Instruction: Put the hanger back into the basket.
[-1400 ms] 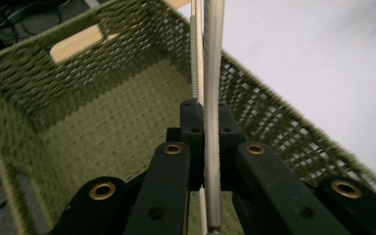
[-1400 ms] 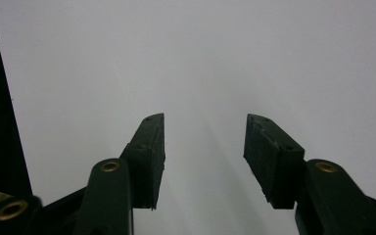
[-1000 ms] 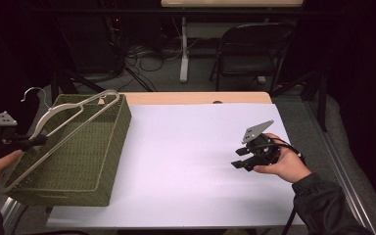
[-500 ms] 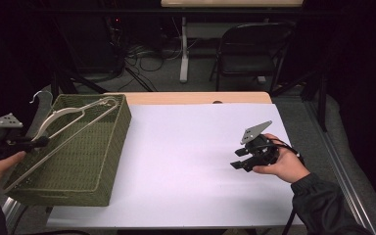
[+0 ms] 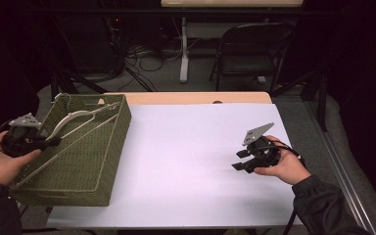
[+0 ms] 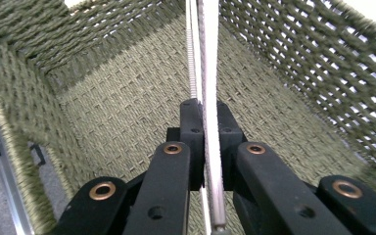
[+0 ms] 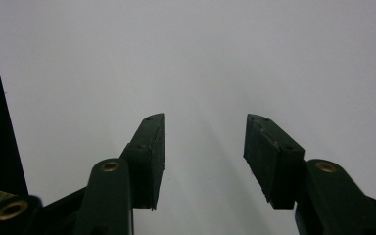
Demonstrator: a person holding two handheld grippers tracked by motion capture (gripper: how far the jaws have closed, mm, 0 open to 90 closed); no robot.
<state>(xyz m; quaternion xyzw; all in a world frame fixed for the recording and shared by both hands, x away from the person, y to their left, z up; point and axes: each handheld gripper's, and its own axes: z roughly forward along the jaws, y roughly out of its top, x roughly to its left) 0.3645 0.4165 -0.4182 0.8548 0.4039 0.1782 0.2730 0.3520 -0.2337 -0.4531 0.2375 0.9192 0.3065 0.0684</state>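
Hangers sit bunched in my left hand-held gripper (image 5: 54, 142), whose jaws are pinched tight on their thin metal bars; in the left gripper view the pale rod (image 6: 210, 117) runs straight up between the pads. These slim wire-and-white clothes hangers (image 5: 73, 120) lie slanted inside the olive-green woven rectangular basket (image 5: 110, 161), hooks toward its far end, lower bar toward its near left corner where my gripper reaches over the rim.

My right hand-held gripper (image 5: 240, 160) rests well to the right of the basket on the smooth white counter (image 5: 186, 161), jaws spread wide with nothing between them.

I judge the main risk to be slippage: the rods are smooth, hard and narrow, so they could twist or slide through the pads if I tilt my wrist. The basket's coarse, open rope weave could also snag a hook or bar end, and pulling then would drag the light basket off the counter's edge.
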